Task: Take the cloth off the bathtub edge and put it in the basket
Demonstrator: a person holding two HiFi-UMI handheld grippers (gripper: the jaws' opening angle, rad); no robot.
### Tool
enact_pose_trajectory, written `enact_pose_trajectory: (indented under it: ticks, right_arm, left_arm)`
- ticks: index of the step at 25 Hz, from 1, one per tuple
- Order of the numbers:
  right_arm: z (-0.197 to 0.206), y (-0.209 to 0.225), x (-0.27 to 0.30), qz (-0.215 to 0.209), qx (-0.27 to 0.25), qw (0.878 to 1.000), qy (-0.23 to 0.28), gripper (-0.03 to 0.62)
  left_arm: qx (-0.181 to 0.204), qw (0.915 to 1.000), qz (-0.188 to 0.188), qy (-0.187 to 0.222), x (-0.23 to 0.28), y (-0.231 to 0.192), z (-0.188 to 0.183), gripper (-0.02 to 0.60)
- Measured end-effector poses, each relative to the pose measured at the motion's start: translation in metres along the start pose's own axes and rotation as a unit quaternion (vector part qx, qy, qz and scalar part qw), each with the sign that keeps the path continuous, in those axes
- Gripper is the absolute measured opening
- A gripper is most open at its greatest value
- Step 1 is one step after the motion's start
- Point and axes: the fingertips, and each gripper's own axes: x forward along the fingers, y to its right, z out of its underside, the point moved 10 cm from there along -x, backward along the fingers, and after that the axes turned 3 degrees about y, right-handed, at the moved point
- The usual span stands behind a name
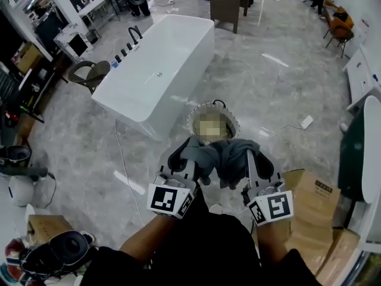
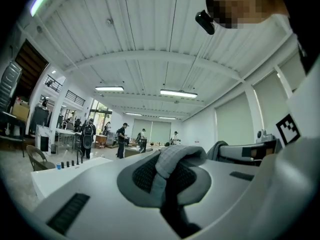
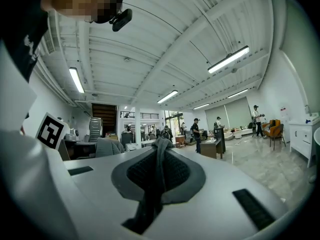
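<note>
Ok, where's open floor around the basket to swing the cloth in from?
Bare floor lies right of the basket, out to the white power strip, and lower left between the bathtub and the small box. Crowded: cardboard boxes at lower right; the bathtub sits close on the basket's left.

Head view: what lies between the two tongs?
The grey cloth spans from left tongs to right tongs, both shut on it; seen in head view.
</note>
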Motion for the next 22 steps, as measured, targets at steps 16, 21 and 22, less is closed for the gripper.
enact_pose_trajectory:
  ticks: [16, 21, 22]
  right_arm:
    - [-0.015, 0.027, 0.131, 0.044, -0.015, 0.999, 0.003, 0.037]
    - [-0.014, 0.035, 0.174, 0.061, -0.016, 0.998, 0.002, 0.037]
    - [-0.015, 0.036, 0.182, 0.068, -0.019, 0.998, 0.001, 0.037]
  left_arm:
    - [-0.039, 0.999, 0.01, 0.017, 0.114, -0.12, -0.008, 0.026]
    - [-0.004, 0.9993, 0.033, 0.018, 0.155, -0.145, -0.006, 0.026]
    - [-0.008, 0.9991, 0.038, 0.017, 0.163, -0.15, -0.007, 0.026]
